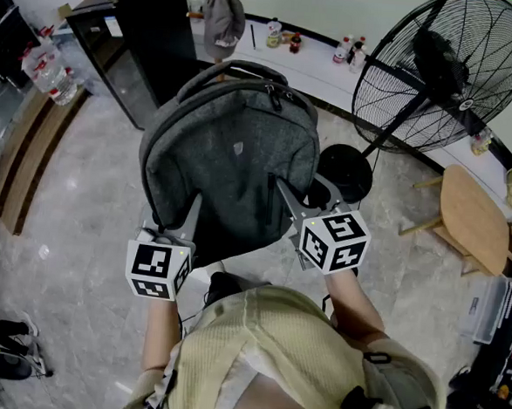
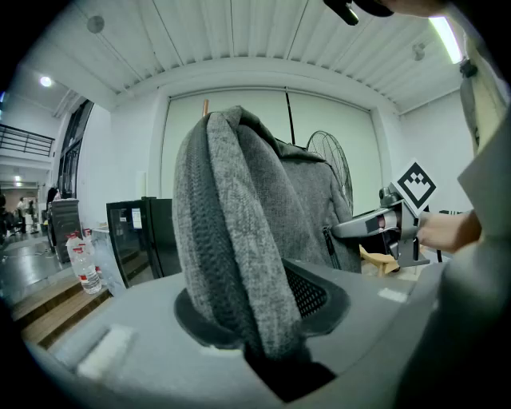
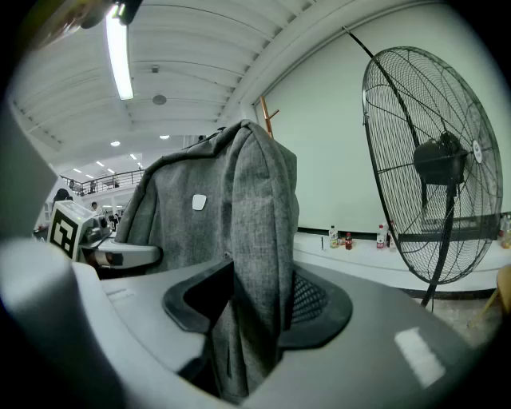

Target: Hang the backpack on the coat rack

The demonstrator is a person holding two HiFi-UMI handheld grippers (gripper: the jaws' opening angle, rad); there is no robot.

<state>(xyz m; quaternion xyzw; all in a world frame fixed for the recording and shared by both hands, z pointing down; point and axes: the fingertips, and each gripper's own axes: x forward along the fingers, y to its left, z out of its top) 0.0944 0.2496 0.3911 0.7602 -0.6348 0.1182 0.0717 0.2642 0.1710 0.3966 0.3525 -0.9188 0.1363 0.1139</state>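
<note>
A grey backpack (image 1: 229, 158) hangs in the air in front of me, its top handle (image 1: 248, 68) uppermost. My left gripper (image 1: 188, 219) is shut on its left edge, where thick grey fabric (image 2: 239, 240) fills the jaws (image 2: 259, 311). At the right side my right gripper (image 1: 293, 204) is shut on a fold of the same fabric (image 3: 255, 240), which passes between its jaws (image 3: 247, 315). The coat rack's thin wooden pole (image 3: 263, 113) pokes up just behind the backpack's top, and also shows in the left gripper view (image 2: 205, 107). Its hooks are hidden by the bag.
A big black pedestal fan (image 1: 440, 72) stands at the right, its round base (image 1: 344, 172) close behind the bag. A small wooden table (image 1: 474, 214) sits right of that. A black cabinet (image 1: 150, 34) is at the back left, a white ledge (image 1: 248, 63) with bottles runs along the wall.
</note>
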